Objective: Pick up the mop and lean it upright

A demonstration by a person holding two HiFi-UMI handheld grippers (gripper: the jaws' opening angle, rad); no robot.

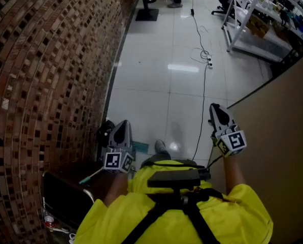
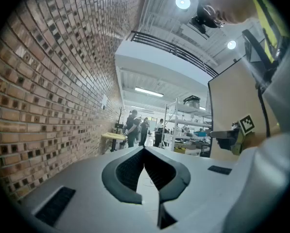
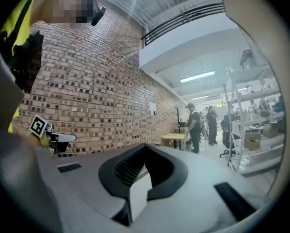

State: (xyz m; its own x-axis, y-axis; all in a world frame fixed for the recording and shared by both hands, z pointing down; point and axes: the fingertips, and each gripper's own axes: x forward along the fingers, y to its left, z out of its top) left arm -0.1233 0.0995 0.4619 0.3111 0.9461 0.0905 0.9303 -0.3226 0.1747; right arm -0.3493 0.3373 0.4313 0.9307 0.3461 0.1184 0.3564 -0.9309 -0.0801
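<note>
Left gripper [image 2: 145, 154] and right gripper [image 3: 145, 150] — ribbed fingers [image 2: 127, 171] pressed together, empty — near brickwork [image 1: 39, 60].

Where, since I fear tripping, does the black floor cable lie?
Head view: black cable crosses the tiled floor right of centre, just left of the right hand-held gripper.

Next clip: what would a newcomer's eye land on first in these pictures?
The wall of brown and red brick fills the head view's left, beside a glossy white tiled floor crossed by a thin black cable. Low in the middle, the person in a bright yellow shirt holds up the left gripper and right gripper, both shut and empty.
</note>
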